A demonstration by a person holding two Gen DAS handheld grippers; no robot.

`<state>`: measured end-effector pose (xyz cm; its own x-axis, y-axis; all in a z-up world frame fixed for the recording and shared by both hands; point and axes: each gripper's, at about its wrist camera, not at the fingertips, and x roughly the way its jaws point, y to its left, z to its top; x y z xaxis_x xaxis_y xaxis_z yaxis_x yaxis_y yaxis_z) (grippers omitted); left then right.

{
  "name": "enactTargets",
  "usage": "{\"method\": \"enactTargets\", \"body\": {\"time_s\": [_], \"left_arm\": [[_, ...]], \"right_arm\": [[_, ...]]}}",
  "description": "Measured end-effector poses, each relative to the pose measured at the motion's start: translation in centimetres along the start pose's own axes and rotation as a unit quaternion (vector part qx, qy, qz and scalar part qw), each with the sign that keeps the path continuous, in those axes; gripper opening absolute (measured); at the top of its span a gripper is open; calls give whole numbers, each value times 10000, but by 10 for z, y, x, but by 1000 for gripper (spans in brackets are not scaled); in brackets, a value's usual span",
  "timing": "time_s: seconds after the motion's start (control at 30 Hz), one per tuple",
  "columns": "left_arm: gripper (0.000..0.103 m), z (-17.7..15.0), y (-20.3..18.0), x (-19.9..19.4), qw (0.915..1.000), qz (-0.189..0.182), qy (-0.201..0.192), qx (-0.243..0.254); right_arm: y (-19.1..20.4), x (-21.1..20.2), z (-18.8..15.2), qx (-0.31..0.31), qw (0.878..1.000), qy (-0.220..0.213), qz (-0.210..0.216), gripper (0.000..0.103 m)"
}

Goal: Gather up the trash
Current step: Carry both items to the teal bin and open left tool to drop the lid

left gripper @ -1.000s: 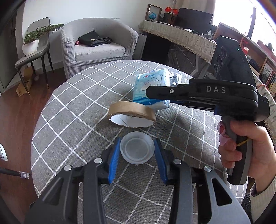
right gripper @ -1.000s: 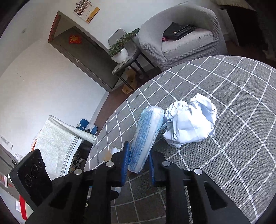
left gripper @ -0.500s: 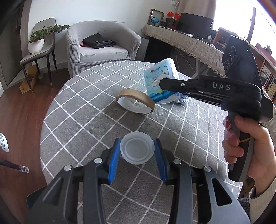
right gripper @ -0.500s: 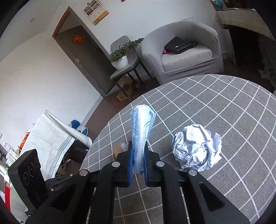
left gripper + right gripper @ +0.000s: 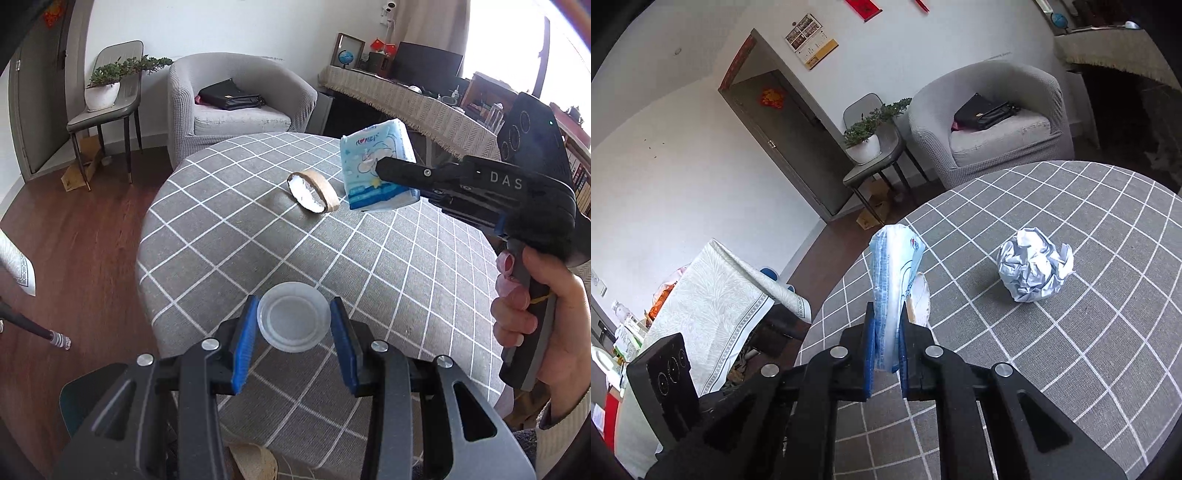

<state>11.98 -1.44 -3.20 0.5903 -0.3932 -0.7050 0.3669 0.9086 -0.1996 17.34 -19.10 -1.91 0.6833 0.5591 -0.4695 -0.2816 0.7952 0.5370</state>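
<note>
Our left gripper (image 5: 293, 334) pinches a clear plastic lid (image 5: 294, 317) above the near edge of the checked table (image 5: 388, 273). Our right gripper (image 5: 886, 349) squeezes a blue tissue pack (image 5: 894, 280), lifted off the cloth. Only the right wrist view shows the crumpled paper ball (image 5: 1034, 269); only the left shows the cardboard ring (image 5: 313, 186) clearly.

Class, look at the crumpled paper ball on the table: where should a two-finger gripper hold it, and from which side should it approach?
Grip the paper ball across its widest middle, coming down from above. It sits alone on the table with open cloth all round, so fingers can drop on both sides. It is roughly round and crushable, so a squeeze across the middle should probably hold; its loose flap at the right edge would likely tear.
</note>
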Motion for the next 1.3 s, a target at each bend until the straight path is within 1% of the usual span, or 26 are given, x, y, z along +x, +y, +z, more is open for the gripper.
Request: {"method": "enactTargets", "body": {"time_s": [0.13,0.3,0.47,0.57,0.77,0.9,1.1,1.2,1.3], "left_arm": [[42,-16,6,-15,9999,111,-41,-26],[42,-32,18,-38,9994,292,-197,-19],[42,-47,37,-57,9987,424,-253,-127],[42,-55,46,-66,9981,541,-255,-153],[42,-68,68,-82,9968,682,-291,-288],[42,-76,84,-87,9955,832,-228,-402],[42,-83,121,-97,9915,1087,-183,-687],[42,-92,138,-98,9896,1192,-91,-794],[42,-106,158,-95,9870,1333,93,-894]], "right_arm": [[16,-3,-12,-53,9999,33,103,10],[34,4,-26,-105,9996,132,248,10],[53,14,-39,-187,9987,269,387,10],[64,20,-46,-158,9976,368,565,10],[91,32,-55,-376,9959,494,656,10],[105,43,-61,-463,9942,611,751,10],[127,68,-68,-626,9905,842,889,10],[140,82,-73,-720,9882,975,940,10],[153,96,-81,-840,9853,1114,988,10]]}}
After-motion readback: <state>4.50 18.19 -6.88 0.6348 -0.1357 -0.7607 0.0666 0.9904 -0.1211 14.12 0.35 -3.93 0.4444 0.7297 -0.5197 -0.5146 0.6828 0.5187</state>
